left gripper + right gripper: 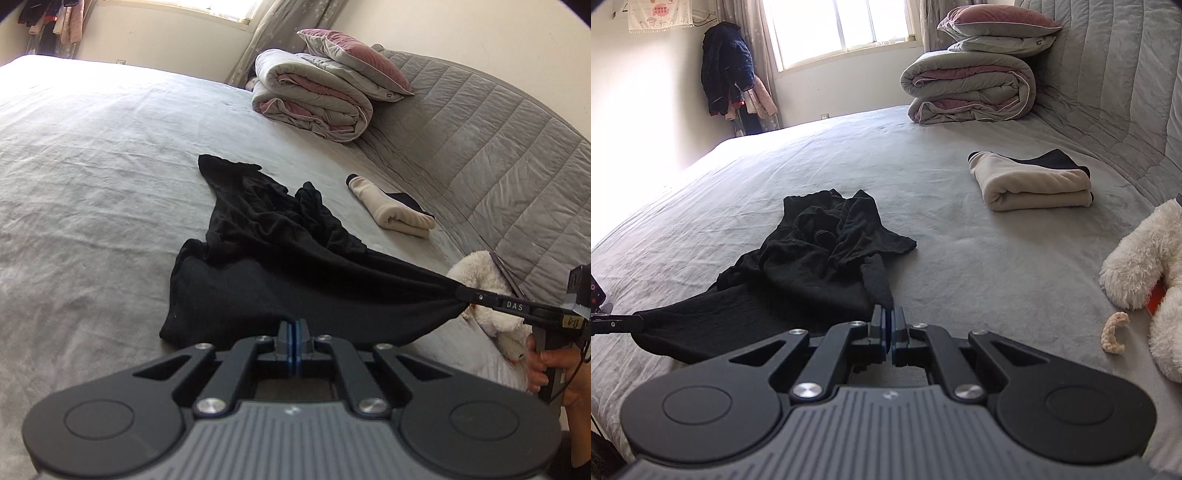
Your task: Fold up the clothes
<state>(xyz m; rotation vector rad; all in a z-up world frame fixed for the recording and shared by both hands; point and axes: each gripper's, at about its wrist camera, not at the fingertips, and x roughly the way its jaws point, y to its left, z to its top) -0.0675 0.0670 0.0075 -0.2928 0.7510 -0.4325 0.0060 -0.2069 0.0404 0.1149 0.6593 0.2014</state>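
Left tool (294, 334) and right tool (461, 297) each pinch the black garment's (266, 258) near hem; its bunched far end could drag crooked across the bed (92, 166) if pulled unevenly

Matt black knit garment (258, 266), fluffy plush toy (1145, 254)

Bright window (836, 31) daylight; glare at left; fisheye-curved edges.
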